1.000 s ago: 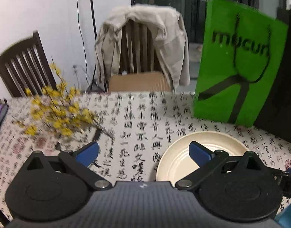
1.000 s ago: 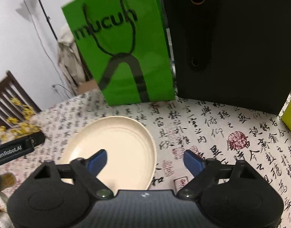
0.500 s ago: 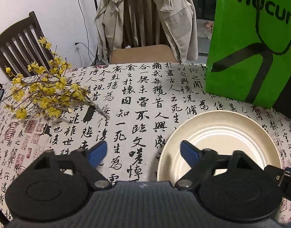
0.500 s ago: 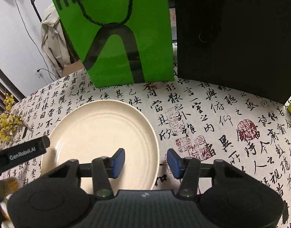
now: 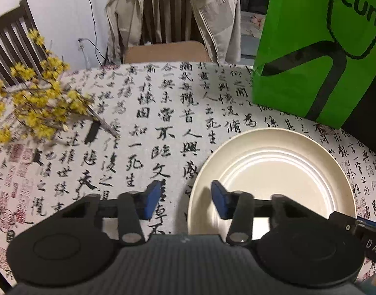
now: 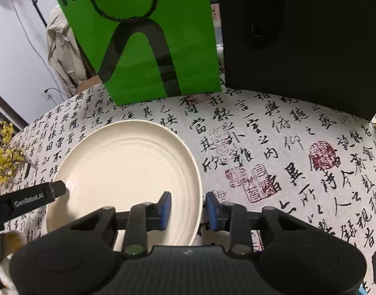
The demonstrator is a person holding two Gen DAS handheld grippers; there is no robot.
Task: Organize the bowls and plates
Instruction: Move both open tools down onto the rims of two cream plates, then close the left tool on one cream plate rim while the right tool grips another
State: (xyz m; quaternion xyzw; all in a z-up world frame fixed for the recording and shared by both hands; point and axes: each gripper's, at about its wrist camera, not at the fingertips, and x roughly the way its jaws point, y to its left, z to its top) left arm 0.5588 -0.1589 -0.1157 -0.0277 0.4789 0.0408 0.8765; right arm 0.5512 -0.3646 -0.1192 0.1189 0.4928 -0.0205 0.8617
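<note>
One cream plate [image 5: 274, 172] lies flat on a tablecloth printed with calligraphy [image 5: 138, 123]. My left gripper [image 5: 185, 200] straddles the plate's left rim, with one blue pad over the cloth and the other over the plate. Its jaws are closing, and a gap still shows on both sides of the rim. In the right wrist view the same plate [image 6: 124, 162] has its right rim between the pads of my right gripper [image 6: 188, 209]. Those jaws are closing too and do not press on the rim.
A green paper bag [image 5: 310, 49] stands just behind the plate, with a tall black box [image 6: 298, 36] to its right. A sprig of yellow flowers [image 5: 35, 103] lies at the left. A chair draped with a beige jacket [image 5: 170, 12] stands beyond the table's far edge.
Both grippers have sunk toward the plate and tilted further down. Their jaws have narrowed from wide open to a small gap around the plate's left and right rims.
</note>
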